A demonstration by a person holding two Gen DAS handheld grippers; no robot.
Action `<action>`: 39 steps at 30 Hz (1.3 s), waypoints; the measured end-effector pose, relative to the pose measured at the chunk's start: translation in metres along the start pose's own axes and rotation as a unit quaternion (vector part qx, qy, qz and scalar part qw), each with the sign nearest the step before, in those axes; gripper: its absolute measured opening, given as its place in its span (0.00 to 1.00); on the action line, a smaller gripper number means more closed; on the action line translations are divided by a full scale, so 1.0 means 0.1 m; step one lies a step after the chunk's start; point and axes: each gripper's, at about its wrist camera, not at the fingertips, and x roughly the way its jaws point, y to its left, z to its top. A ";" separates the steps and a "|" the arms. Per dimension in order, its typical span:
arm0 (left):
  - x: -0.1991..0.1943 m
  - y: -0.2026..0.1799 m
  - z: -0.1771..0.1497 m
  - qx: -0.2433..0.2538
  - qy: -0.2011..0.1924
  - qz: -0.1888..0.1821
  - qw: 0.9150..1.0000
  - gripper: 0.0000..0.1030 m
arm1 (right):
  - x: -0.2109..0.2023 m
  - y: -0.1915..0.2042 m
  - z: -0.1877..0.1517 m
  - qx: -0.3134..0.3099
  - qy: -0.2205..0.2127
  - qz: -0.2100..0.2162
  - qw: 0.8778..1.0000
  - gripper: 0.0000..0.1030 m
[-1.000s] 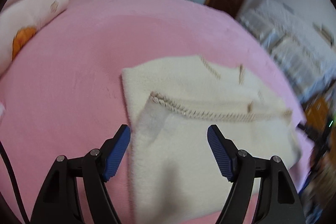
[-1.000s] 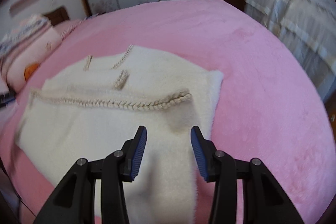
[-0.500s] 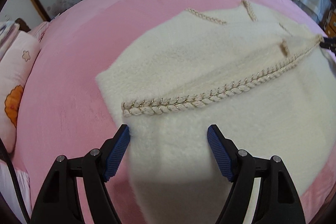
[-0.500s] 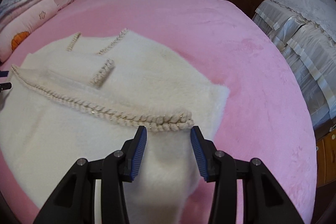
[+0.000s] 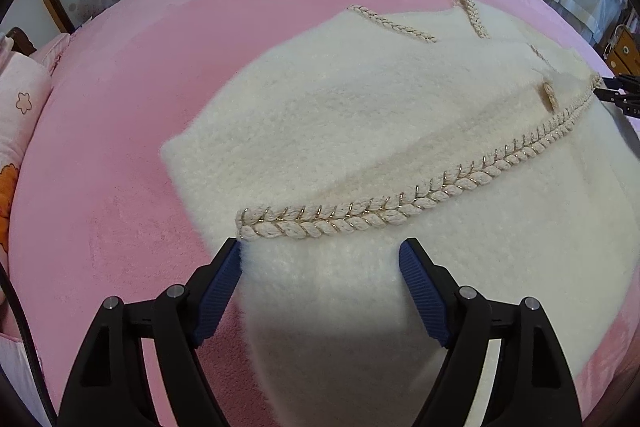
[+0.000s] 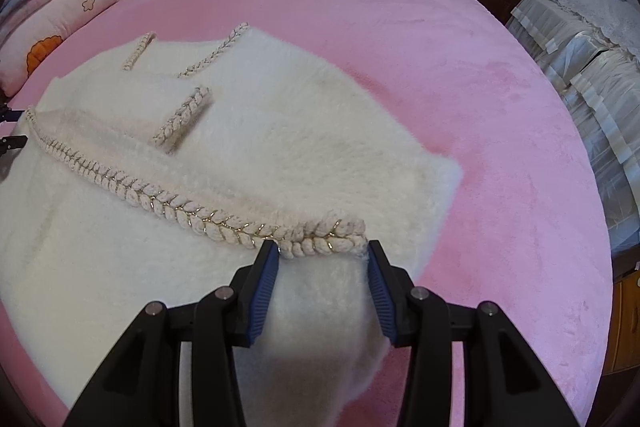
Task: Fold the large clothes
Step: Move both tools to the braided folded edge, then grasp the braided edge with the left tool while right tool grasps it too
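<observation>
Both grippers straddle sweater (image 5: 380, 131) hem corners on bed (image 5: 120, 187) for the fold: left gripper (image 5: 320, 259) fingers opening, ungripped; right gripper (image 6: 322, 259) fingers' grip unclear.

Cream fuzzy garment (image 5: 360, 131), spread flat on a pink bed cover (image 5: 120, 207), reaching from between the tongs to well ahead of them and off to their right. Braided cream-and-gold trim (image 5: 400, 205) runs just ahead of the fingertips, from the left pad slanting up to the right. Two shorter braided strips (image 5: 390, 23) lie far ahead. Left gripper (image 5: 320, 255): jaws opening, blue ribbed pads either side of a band of the garment, left pad at its fuzzy edge, right pad over the cloth. A second black gripper tip (image 5: 620, 91) at the far right end of the trim. Patterned pillow (image 5: 20, 131) far left.
</observation>
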 end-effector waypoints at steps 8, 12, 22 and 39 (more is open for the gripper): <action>-0.03 -0.30 -0.10 0.055 -0.025 0.076 0.995 0.12 | -0.04 0.19 -0.06 -0.029 -0.015 -0.036 0.999 0.22; -0.15 -0.50 -0.13 0.077 -0.039 0.142 0.986 0.07 | -0.13 0.34 -0.10 -0.038 -0.035 -0.081 0.995 0.14; -1.07 -0.06 0.24 -0.109 -0.134 0.108 0.979 0.07 | -0.96 0.01 0.19 0.073 -0.145 -0.071 0.984 0.11; 0.36 0.37 1.11 -0.180 -0.051 0.159 0.969 0.07 | -0.13 -0.93 0.98 0.221 -0.116 -0.129 0.960 0.00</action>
